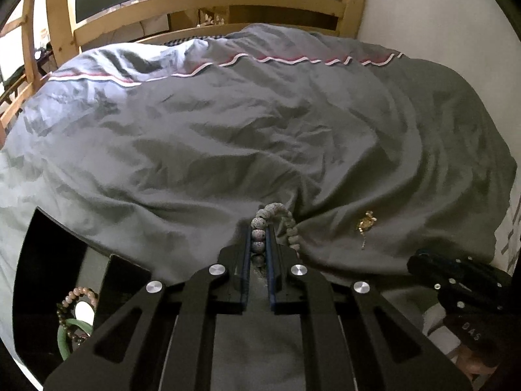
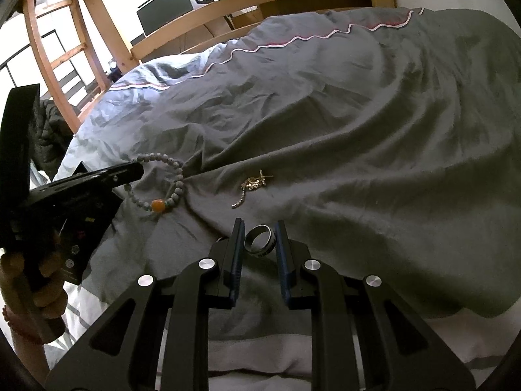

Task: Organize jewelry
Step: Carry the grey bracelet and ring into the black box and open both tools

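My left gripper (image 1: 259, 228) is shut on a grey speckled bead bracelet (image 1: 286, 224); several beads sit between its pads and the loop hangs to the right over the grey duvet. In the right wrist view the same bracelet (image 2: 177, 182), with an orange bead, hangs from the left gripper (image 2: 130, 171). My right gripper (image 2: 260, 228) holds a silver ring (image 2: 260, 240) between its pads, just above the duvet. A gold chain piece (image 2: 252, 184) lies on the duvet beyond it; it also shows in the left wrist view (image 1: 366, 223).
A black jewelry box (image 1: 49, 260) stands open at lower left, with a pink bead bracelet (image 1: 81, 295) and a green bangle (image 1: 65, 339) inside. The grey duvet (image 1: 228, 130) covers the bed. A wooden bed frame (image 1: 208, 3) and ladder (image 2: 58, 49) stand behind.
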